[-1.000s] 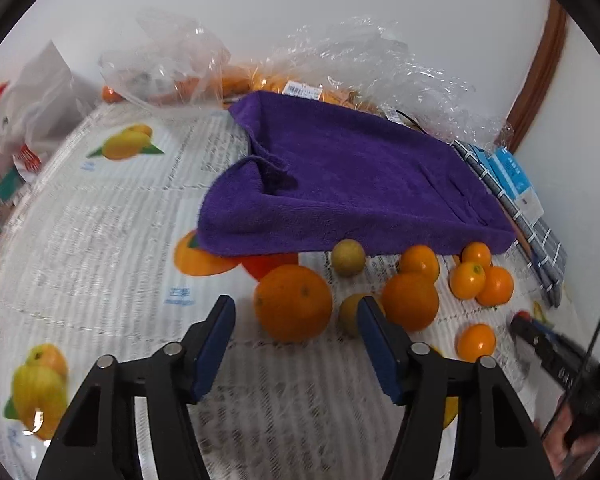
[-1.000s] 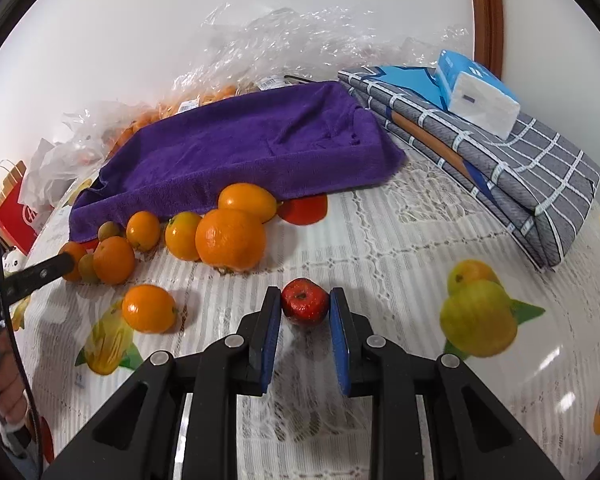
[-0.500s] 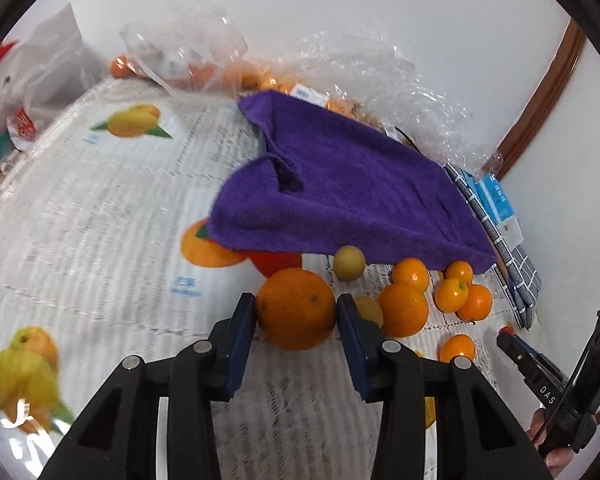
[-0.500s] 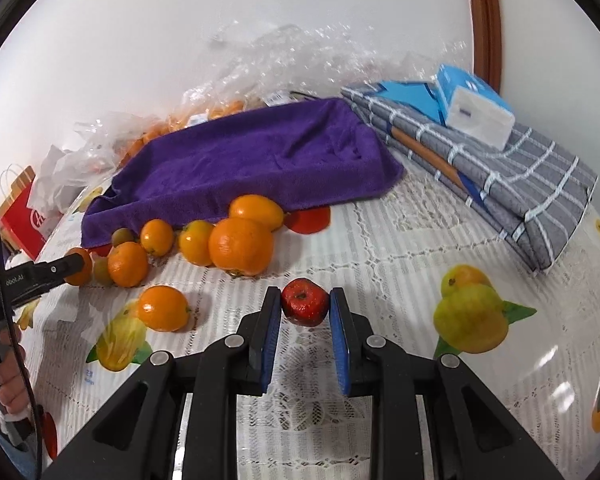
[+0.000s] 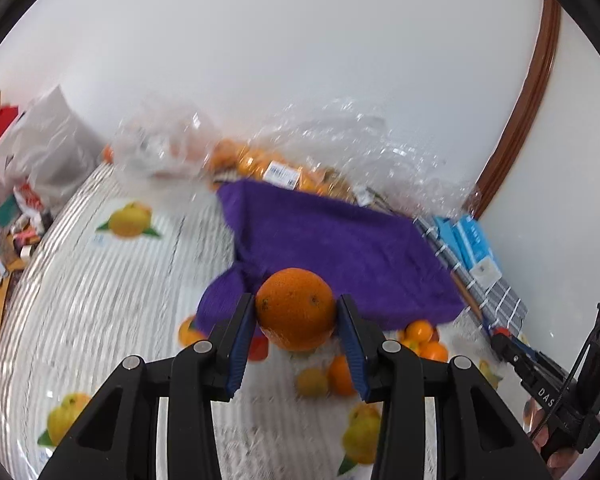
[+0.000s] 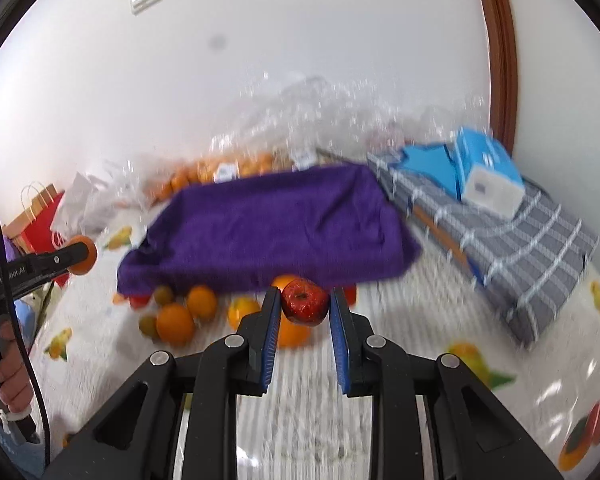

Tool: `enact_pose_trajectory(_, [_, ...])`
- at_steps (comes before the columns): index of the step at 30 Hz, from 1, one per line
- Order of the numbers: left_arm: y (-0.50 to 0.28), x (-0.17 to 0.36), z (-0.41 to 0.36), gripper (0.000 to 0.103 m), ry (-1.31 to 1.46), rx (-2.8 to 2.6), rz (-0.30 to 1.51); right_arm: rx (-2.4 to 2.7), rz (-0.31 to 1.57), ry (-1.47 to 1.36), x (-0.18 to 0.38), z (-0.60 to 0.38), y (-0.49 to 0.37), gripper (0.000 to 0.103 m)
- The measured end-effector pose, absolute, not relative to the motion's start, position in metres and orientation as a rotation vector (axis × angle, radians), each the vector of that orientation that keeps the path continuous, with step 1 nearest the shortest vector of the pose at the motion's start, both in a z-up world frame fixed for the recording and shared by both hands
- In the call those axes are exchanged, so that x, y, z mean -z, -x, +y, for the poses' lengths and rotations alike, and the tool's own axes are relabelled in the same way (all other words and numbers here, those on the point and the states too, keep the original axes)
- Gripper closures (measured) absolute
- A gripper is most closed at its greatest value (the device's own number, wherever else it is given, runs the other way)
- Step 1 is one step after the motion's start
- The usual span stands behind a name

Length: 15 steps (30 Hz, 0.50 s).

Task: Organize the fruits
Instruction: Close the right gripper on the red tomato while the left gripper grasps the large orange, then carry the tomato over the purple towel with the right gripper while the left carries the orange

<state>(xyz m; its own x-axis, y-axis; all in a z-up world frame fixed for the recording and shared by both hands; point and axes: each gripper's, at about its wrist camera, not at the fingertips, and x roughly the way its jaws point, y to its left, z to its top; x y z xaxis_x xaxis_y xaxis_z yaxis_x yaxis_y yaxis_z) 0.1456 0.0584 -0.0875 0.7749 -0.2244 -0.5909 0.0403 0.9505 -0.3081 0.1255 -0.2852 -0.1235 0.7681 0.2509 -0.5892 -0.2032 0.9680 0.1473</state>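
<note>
While both grips hold, the lines run outward from the fingers, placed against the purple towel (image 5: 340, 240).
Left gripper (image 5: 296, 316): narrowly parted, clamped on the large orange (image 5: 296, 308), lifted in front of the towel.
Right gripper (image 6: 305, 306): nearly closed, pinching the small red fruit (image 6: 305, 301) before the towel's near edge.
Risk: round skins held by thin pads — a jolt could roll either out onto the loose oranges (image 6: 176, 322) below.
Room: open tablecloth (image 5: 100, 300) left of the towel; folded grey cloth (image 6: 512, 240) crowds its right.
</note>
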Motion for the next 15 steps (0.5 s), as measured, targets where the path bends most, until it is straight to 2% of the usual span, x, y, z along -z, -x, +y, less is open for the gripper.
enact_pose_trajectory(8, [-0.189,0.069,0.037,0.064,0.297,0.146,0.634,-0.273,0.574,-0.055,0.082,-0.276,-0.173,0.079])
enact_pose_trajectory(15, [-0.232,0.079,0.021,0.063,0.310,0.156,0.633,-0.295,0.571,-0.081,0.078,-0.263,-0.219,0.079])
